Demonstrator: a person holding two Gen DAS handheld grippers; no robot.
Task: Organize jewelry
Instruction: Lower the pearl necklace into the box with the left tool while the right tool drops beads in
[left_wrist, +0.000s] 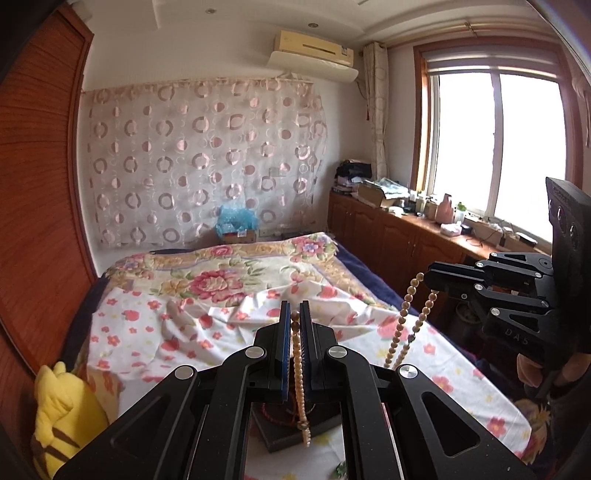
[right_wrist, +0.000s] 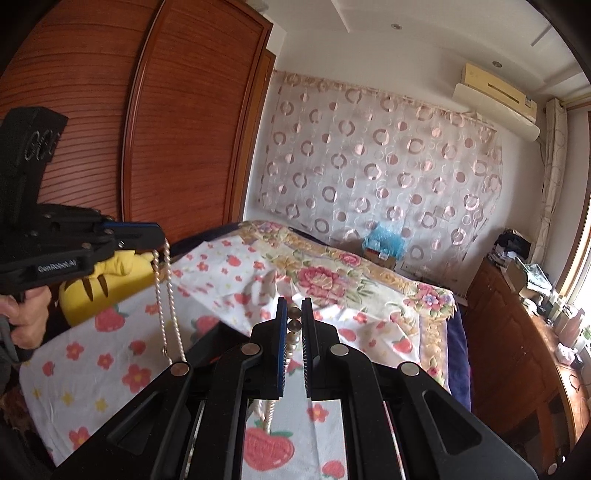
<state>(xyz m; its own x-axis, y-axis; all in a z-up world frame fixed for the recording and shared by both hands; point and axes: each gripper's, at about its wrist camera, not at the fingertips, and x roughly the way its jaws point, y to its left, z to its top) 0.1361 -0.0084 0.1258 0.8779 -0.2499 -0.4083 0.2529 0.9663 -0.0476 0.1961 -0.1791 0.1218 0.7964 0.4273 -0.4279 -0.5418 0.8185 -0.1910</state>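
Note:
A cream pearl necklace (left_wrist: 402, 317) hangs in the air over the bed, pinched at two places. My left gripper (left_wrist: 294, 314) is shut on one stretch of it, and beads trail down between its fingers toward a dark jewelry box (left_wrist: 280, 439) holding reddish beads. My right gripper (left_wrist: 430, 277) stands to the right, shut on another stretch, with two strands dangling below it. In the right wrist view, my right gripper (right_wrist: 294, 314) grips dark and pearl beads, while my left gripper (right_wrist: 162, 236) at the left holds the necklace's (right_wrist: 170, 302) hanging loop.
The bed (left_wrist: 221, 321) has a rumpled floral sheet. A yellow plush toy (left_wrist: 62, 417) lies at its left edge beside a wooden wardrobe (left_wrist: 37, 184). A cluttered wooden cabinet (left_wrist: 399, 229) runs under the window. A person's hand (right_wrist: 26, 321) holds the left gripper's handle.

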